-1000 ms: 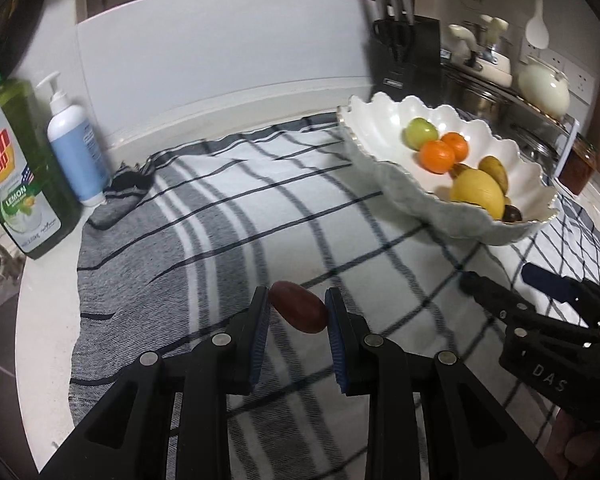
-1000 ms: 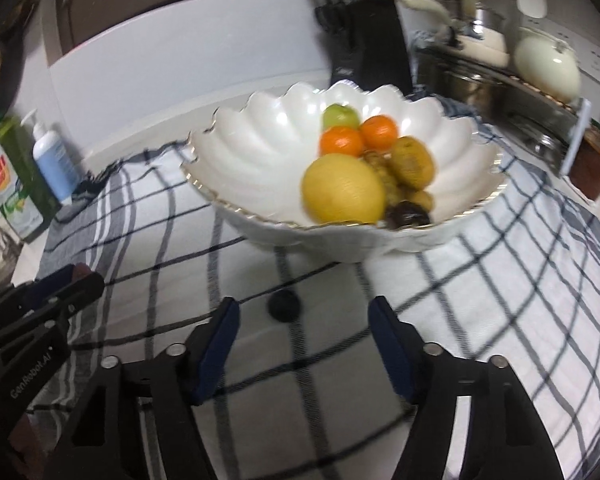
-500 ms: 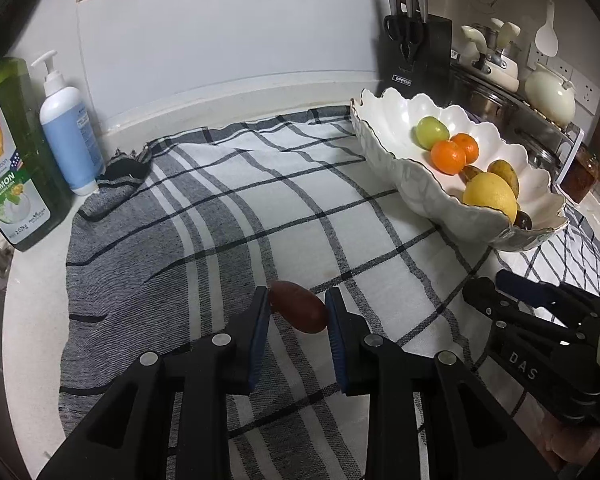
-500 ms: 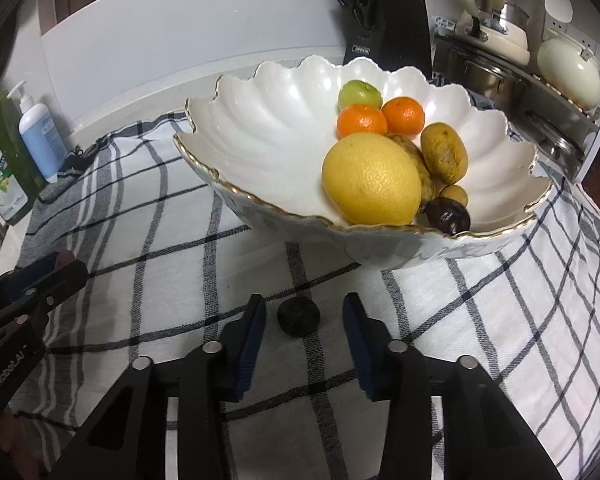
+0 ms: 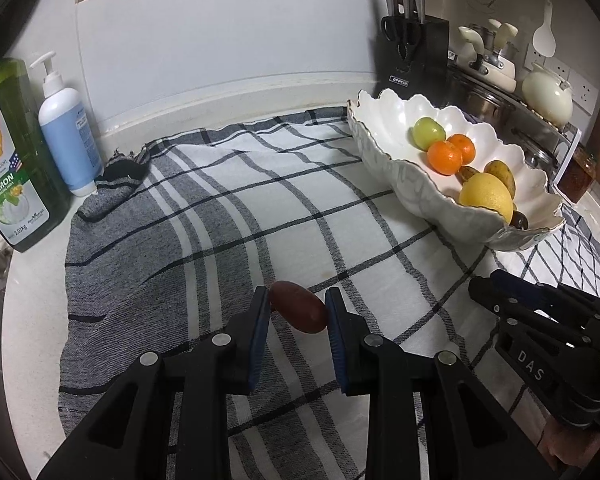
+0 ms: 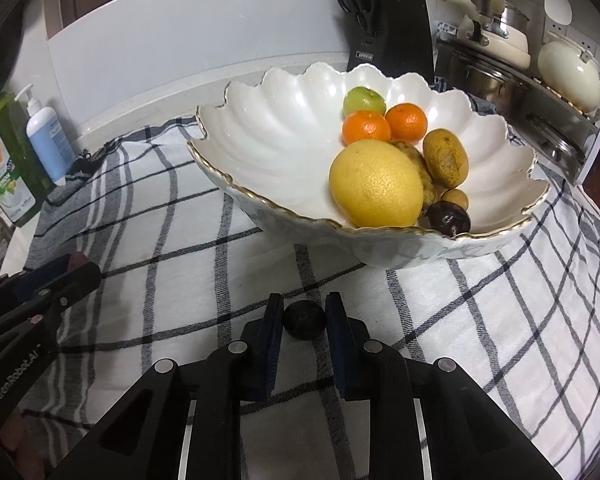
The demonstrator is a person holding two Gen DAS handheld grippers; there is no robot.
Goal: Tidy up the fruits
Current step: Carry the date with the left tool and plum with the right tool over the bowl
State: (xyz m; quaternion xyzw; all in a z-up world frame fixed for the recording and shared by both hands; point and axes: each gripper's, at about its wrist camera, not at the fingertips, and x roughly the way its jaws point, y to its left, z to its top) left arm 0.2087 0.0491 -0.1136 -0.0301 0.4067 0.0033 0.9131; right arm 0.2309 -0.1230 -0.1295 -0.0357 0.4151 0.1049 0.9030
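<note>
With both fruits pinched on the checked cloth (image 5: 228,216), the left gripper (image 5: 298,314) on a reddish oval fruit (image 5: 298,312) and the right gripper (image 6: 303,318) on a small dark round fruit (image 6: 304,319), either may squirt from the fingers when lifted toward the scalloped bowl (image 6: 260,144).

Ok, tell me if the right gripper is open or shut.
Shut. The right gripper has both blue pads pressed against the small dark fruit, just in front of the white bowl.

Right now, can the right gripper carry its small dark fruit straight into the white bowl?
Probably yes: the right gripper is shut on the small dark fruit, and only bare cloth lies before the white bowl, though it must clear the rim.
</note>
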